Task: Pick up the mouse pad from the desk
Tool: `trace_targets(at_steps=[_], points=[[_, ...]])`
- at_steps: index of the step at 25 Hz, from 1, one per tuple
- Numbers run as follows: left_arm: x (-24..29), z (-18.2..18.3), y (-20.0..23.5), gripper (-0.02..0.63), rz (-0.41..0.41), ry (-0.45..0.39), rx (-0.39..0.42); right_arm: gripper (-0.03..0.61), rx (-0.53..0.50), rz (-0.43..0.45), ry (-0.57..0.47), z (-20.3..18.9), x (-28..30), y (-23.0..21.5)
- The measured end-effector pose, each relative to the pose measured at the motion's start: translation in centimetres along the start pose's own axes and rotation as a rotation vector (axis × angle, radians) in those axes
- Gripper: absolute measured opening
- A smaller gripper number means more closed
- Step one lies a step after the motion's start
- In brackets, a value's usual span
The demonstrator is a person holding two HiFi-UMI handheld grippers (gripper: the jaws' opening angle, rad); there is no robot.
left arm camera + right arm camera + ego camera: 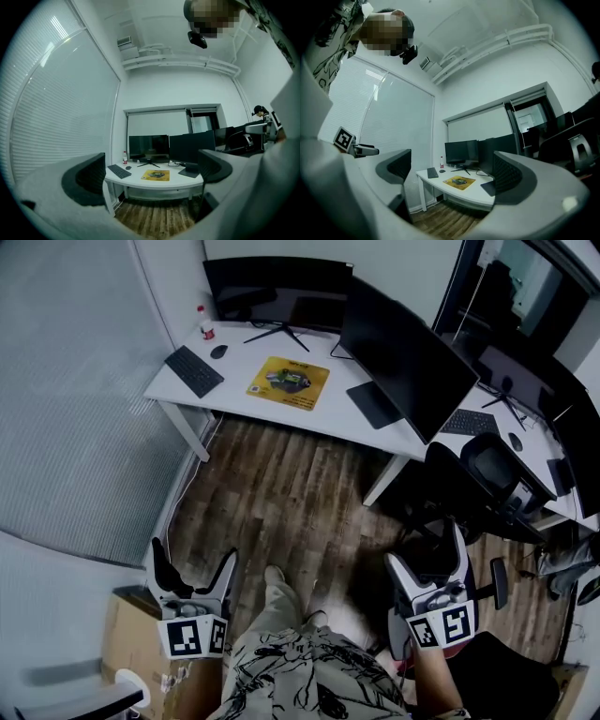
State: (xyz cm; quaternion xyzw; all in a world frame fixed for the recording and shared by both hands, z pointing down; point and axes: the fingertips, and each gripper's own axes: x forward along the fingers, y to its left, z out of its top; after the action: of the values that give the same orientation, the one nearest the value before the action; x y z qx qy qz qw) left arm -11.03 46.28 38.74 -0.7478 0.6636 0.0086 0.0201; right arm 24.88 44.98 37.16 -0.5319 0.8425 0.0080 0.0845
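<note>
The yellow mouse pad [289, 382] lies flat on the white desk [253, 399], far ahead across the wooden floor; it also shows as the mouse pad [155, 175] and the mouse pad [460, 181] in the gripper views. My left gripper [195, 581] is low at the left, open, nothing between its fingers. My right gripper [427, 563] is low at the right, open and empty too. Both point level toward the desk and are well short of it.
On the desk are a black keyboard [194, 370], a mouse [218, 352], a bottle [204, 324] and two dark monitors [405, 360]. A black office chair [487, 474] stands right of the desk. A glass wall with blinds [75, 409] runs along the left. A cardboard box [131, 634] sits beside my left gripper.
</note>
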Motion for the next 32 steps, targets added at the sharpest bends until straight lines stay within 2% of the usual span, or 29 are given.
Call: trace_targets(at_steps=[8, 21, 32], points=[[6.7, 0.7, 2.6, 0.601, -0.027, -0.018, 0.012, 0.535, -0.024, -0.037, -0.004, 0.3, 6.1, -1.1], [15.5, -0.3, 6.9, 0.601, -0.054, 0.011, -0.008, 0.535, -0.036, -0.07, -0.002, -0.3, 14.8, -1.6], [20.9, -0.4, 10.4, 0.601, -0.122, -0.004, -0.008, 0.535, -0.038, -0.13, -0.019, -1.1, 19.7, -0.8]])
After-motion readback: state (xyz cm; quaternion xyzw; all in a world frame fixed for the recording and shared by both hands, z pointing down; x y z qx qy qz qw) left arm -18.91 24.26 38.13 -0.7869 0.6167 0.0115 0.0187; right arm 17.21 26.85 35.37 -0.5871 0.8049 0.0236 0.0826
